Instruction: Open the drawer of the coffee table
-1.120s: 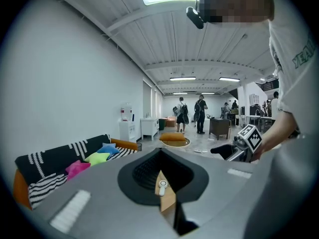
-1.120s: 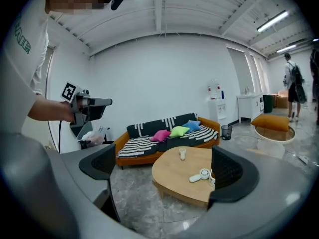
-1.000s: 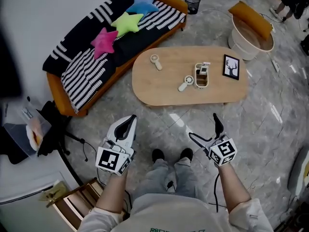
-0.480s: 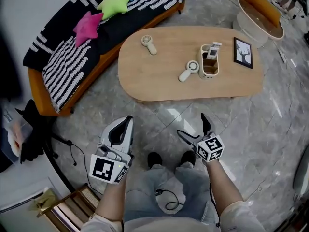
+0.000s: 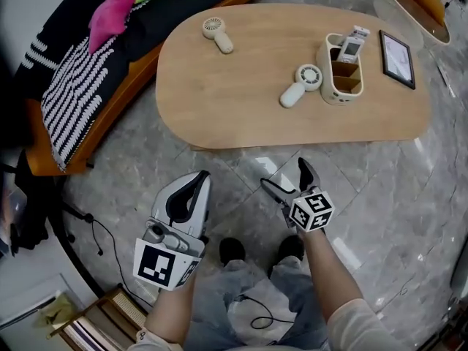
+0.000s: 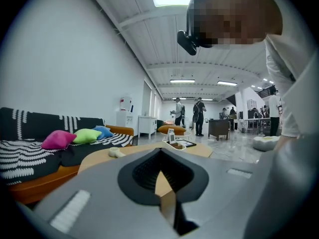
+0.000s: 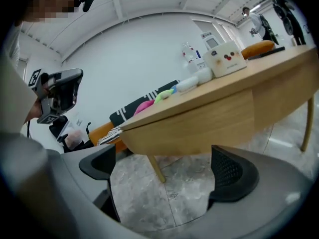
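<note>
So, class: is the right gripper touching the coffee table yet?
Apart. The head view shows bare floor between the right gripper and the near edge of the coffee table; its jaws stand open on nothing.

Coffee table point(image 5: 241, 101): smooth matt light wood. Floor point(image 5: 387, 196): glossy grey marble tile. Sofa point(image 5: 69, 93): striped cloth; cushions point(image 5: 110, 13) plush.

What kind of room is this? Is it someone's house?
Likely a pretend living room inside a big office hall: a striped sofa with star cushions and a wooden coffee table, but long ceiling lights and people standing farther back.
</note>
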`<state>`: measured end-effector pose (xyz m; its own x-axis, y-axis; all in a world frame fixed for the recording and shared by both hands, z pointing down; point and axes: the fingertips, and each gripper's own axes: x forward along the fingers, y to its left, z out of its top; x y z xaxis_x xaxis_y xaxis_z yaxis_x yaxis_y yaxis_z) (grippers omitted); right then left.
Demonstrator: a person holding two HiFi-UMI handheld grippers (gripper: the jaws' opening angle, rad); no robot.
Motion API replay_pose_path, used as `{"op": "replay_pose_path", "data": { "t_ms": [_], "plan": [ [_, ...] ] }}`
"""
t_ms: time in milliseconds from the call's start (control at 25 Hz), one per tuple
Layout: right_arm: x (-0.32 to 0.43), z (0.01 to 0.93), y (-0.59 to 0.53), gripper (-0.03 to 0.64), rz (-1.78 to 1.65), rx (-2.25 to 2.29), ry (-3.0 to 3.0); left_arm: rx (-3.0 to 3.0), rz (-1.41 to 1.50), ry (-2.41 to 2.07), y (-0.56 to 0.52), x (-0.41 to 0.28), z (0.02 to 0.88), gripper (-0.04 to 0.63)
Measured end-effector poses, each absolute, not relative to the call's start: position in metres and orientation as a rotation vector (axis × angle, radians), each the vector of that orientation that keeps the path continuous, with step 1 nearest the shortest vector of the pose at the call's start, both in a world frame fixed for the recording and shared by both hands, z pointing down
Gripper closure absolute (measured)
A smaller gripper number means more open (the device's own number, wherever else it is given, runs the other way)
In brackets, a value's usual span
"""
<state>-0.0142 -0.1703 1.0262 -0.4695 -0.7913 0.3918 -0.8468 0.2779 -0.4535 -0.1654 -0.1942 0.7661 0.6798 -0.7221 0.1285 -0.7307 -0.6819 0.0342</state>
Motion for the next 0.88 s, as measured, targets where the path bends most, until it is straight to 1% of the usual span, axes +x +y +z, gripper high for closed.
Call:
{"op": "replay_pose_path", "data": {
  "t_ms": [120,320,400,520,600,840,880],
  "plan": [
    [-0.016,1.056,-0.183,0.029,0.980,1.581,-2.423,2.811,0.177,-1.206,-0.198,-0.167,0.786,0.597],
    [-0.021,1.079,-0.200,0.029,1.017,1.602,-2.427,2.824,0.203,-1.198,-0.209,-0.172,0.800,0.597],
    [-0.021,1.084,-0.205,0.029,1.154,1.629,-2.476,2.831,0.214,-1.181,-0.213,-0.172,0.803,0.597],
    [-0.019,1.079,-0.214,0.029,1.669,1.673,-2.669,2.829,0.227,-1.164,-0.217,-0.173,0.806,0.597],
    [-0.020,1.077,-0.220,0.029,1.895,1.636,-2.763,2.828,0.237,-1.152,-0.218,-0.175,0.808,0.597],
    [-0.024,1.064,-0.244,0.032,1.903,1.532,-2.962,2.823,0.266,-1.151,-0.221,-0.184,0.816,0.597],
    [-0.024,1.064,-0.248,0.040,1.916,1.530,-2.987,2.816,0.282,-1.144,-0.220,-0.186,0.819,0.597]
  ]
}}
